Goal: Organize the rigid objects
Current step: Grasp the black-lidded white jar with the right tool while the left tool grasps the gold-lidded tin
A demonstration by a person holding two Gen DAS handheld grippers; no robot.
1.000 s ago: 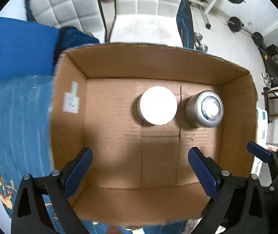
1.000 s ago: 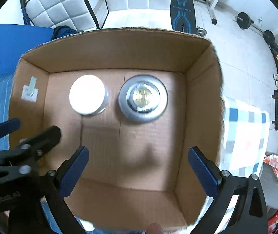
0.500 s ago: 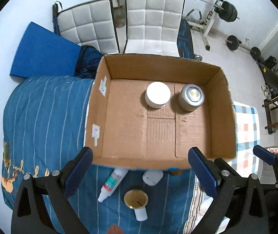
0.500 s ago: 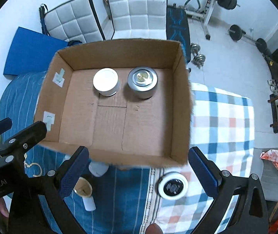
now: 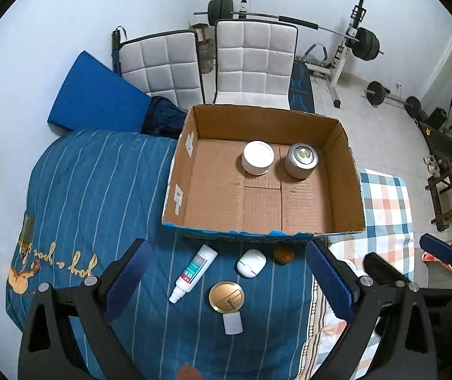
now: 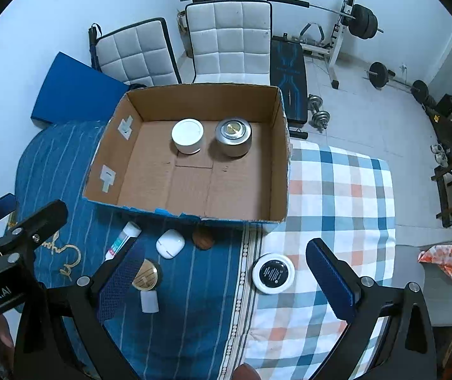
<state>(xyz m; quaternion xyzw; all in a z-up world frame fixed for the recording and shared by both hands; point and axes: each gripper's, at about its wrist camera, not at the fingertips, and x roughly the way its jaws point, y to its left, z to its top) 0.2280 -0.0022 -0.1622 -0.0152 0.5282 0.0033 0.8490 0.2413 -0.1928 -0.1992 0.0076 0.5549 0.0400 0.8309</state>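
A cardboard box [image 5: 343, 171] [image 6: 279, 145] sits on the bed, holding a white-lidded jar [image 5: 257, 157] [image 6: 187, 135] and a silver tin [image 5: 301, 160] [image 6: 233, 136] side by side near its far wall. In front of the box lie a white tube [image 5: 193, 272] [image 6: 123, 240], a white earbud case [image 5: 251, 262] [image 6: 170, 243], a small brown object [image 5: 284, 255] [image 6: 203, 238], a gold-capped bottle [image 5: 227, 297] [image 6: 145, 278] and a black-and-white round tin [image 6: 273, 273]. My left gripper [image 5: 227, 281] and right gripper [image 6: 222, 280] both hover open above these loose items, holding nothing.
The bed has a blue striped cover [image 5: 93, 196] on the left and a checked blanket [image 6: 336, 196] on the right. Behind it stand two white quilted chairs [image 5: 251, 60], a blue mat [image 5: 96, 95] and weight equipment [image 6: 352, 19]. A grey chair [image 6: 428, 291] stands at the right.
Both grippers have pulled up and back from inside the box. The loose items in front of the box have come into view. The two containers in the box have not moved.
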